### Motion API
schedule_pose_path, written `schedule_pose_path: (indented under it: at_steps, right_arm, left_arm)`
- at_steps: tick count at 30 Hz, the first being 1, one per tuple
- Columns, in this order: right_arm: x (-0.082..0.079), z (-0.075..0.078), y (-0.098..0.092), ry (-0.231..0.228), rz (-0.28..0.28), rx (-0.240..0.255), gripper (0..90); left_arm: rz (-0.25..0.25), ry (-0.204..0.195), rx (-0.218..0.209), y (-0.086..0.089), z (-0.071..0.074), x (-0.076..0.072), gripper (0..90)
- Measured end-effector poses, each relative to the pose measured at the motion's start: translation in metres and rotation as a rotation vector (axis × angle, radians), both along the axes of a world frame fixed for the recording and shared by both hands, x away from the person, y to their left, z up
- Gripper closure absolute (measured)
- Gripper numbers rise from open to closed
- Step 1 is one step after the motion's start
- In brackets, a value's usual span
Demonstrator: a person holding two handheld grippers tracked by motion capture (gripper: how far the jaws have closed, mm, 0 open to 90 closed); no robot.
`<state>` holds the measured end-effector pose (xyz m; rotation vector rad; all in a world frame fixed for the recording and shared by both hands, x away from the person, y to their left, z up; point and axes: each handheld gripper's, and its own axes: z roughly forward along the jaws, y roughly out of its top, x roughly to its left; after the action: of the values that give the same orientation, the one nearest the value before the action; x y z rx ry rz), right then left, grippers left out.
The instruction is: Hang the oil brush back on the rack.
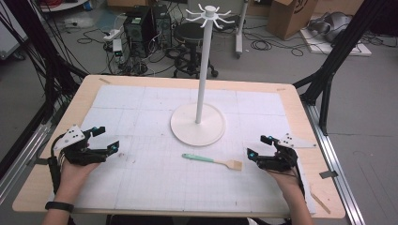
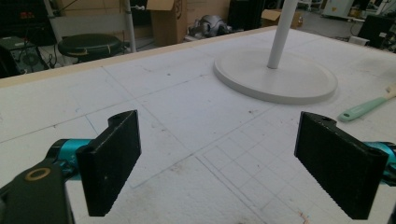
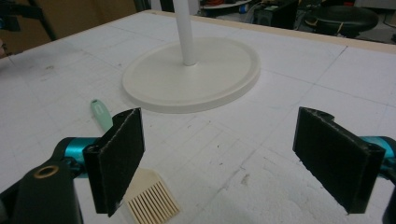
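- Right gripper, lower right of the high view: jaws wide apart, nothing between them.
- Left gripper, lower left: jaws spread too, empty.
- Brush lies flat just left of the right gripper, long axis across the frame, bristles toward it, green handle pointing away.
- Right hand is much nearer.
- Stand sits above the brush, apart from it.

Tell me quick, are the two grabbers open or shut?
Left gripper: jaws open, holding nothing.
Right gripper: jaws open, holding nothing; brush lies on the table.
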<state>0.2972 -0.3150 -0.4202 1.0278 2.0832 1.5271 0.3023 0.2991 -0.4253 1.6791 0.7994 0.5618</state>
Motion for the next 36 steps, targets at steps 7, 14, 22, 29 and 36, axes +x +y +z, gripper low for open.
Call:
schedule_pose_path:
  at_steps: [7,14,22,29,36]
  right_arm:
    - [0.0,0.0,-0.001,0.002,-0.005,0.003,15.7]
    - [-0.001,0.002,0.001,-0.004,-0.006,0.006,15.6]
    - [0.003,0.005,0.005,-0.009,0.022,0.016,15.6]
    - [0.008,0.003,0.01,-0.004,0.045,-0.005,15.7]
    - [0.009,0.004,0.012,-0.005,0.043,-0.002,15.6]
  left_arm:
    - [-0.002,0.002,0.003,0.0,-0.001,0.001,15.2]
    - [-0.006,0.0,0.003,-0.001,-0.001,0.0,15.3]
    - [-0.006,-0.002,0.004,0.0,0.0,0.0,15.3]
    - [-0.022,0.006,0.024,-0.003,0.0,-0.004,15.4]
    - [-0.024,0.008,0.026,-0.003,0.0,-0.004,15.4]
